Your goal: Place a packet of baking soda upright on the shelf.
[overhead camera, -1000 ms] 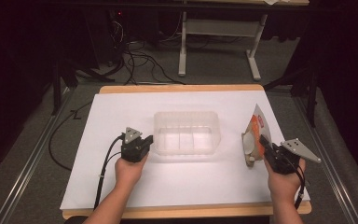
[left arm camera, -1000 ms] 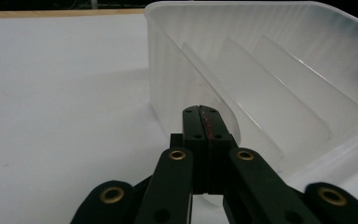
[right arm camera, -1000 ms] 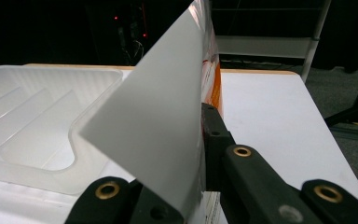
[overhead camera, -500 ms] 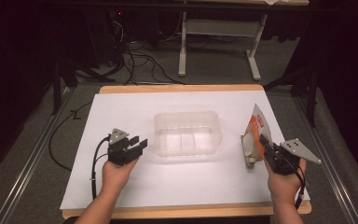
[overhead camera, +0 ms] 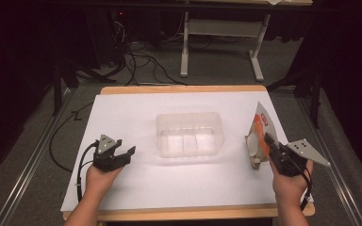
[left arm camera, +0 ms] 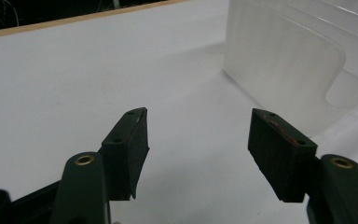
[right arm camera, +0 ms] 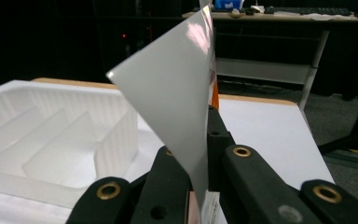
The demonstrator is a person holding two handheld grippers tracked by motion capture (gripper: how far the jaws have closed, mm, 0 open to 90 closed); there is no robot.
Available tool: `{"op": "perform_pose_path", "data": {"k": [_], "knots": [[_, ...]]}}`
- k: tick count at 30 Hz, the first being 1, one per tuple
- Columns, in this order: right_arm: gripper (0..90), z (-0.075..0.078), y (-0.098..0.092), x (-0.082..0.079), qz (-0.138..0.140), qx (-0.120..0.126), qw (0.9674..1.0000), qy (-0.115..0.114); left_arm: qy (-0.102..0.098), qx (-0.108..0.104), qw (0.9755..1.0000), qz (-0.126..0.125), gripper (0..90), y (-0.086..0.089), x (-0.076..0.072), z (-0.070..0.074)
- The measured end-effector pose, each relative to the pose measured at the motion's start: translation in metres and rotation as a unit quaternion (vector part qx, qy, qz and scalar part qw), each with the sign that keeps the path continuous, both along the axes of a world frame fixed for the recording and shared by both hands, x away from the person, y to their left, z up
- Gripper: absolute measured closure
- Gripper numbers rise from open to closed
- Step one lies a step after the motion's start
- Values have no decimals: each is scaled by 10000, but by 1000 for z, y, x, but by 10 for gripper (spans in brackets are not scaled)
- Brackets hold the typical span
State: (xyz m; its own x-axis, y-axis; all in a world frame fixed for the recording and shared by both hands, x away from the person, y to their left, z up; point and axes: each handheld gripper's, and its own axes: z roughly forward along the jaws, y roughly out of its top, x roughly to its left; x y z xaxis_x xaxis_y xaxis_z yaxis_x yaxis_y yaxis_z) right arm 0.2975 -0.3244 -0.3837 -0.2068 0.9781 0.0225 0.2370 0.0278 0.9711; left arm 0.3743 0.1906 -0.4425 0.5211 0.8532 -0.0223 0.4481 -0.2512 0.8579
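The packet (overhead camera: 258, 136) stands clamped by its lower edge in my right gripper (overhead camera: 274, 149), rising above the jaws, just right of the clear tray (overhead camera: 190, 134). I judge it light, thin and flexible (glossy film, likely slippery), so grip a flat edge, not the middle. My left gripper (overhead camera: 120, 152) has just been opening; nothing lies between its jaws, and the tray is ahead to its right.
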Motion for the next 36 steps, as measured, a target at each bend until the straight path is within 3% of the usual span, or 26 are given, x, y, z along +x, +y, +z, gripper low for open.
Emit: {"op": "perform_pose_path", "data": {"k": [10,16,26,36], "knots": [[900,31,8,2,157,156,9994,-256,-66,33,9999,-79,374,0,-2,1],[900,49,14,10,217,114,9991,-332,-79,-24,9999,-76,370,2,-3,2],[900,61,30,19,335,113,9988,-333,-96,11,9999,-113,368,1,-4,3],[900,76,63,30,663,127,9968,-436,-95,-8,9999,-105,368,3,-2,4]]}}
